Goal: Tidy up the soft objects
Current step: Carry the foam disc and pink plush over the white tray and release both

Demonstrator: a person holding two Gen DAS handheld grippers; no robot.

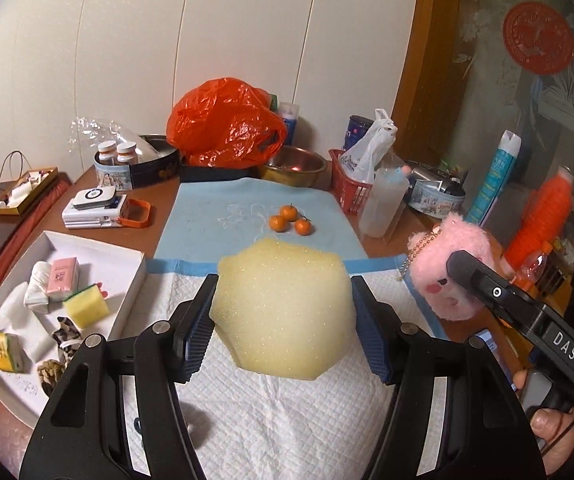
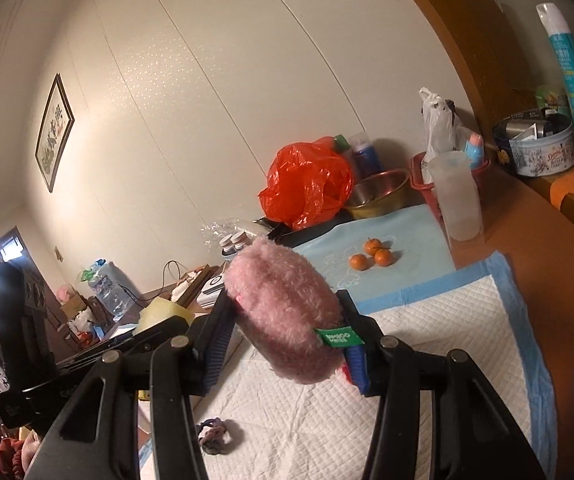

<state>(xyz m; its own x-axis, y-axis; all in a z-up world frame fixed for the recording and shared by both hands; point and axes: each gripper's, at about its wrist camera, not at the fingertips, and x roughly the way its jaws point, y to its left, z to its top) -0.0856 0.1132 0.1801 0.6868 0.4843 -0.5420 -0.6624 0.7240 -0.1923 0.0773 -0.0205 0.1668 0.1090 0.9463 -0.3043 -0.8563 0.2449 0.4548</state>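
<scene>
Two-handed carry toward the white tray (image 1: 135, 276), taken here as the landmark. The left gripper (image 1: 283, 316) was clamped on a pale yellow foam sponge (image 1: 283, 308), its blue pads (image 1: 197, 334) pressing both flanks so that the foam bulged between them. The sponge hung clear above the quilted white pad (image 1: 287, 420), to the right of the tray. The right gripper (image 2: 287, 336) was closed on a pink plush toy (image 2: 287, 316), held across its body with a green label (image 2: 339, 336) showing at the near pad. In the left wrist view the plush (image 1: 451, 268), with its ball chain, sat farther from the tray than the sponge, on the right.

The tray already held a yellow-green scouring sponge (image 1: 86, 306), a pink packet (image 1: 63, 278), white folded pieces and patterned hair ties. Free floor appeared to remain only along its far and near ends.

Judged advice: each load should be brought over a vacant patch of the tray, lowered until it rests, and only then released, since compressed foam is likely to spring sideways if dropped. The two loads are best delivered one at a time, the sponge first, being nearer.

A dark hair tie (image 2: 213, 436) lay on the pad, away from the tray, not yet collected. Three small oranges (image 1: 289, 219) beyond the pad were not soft goods and probably stay.
</scene>
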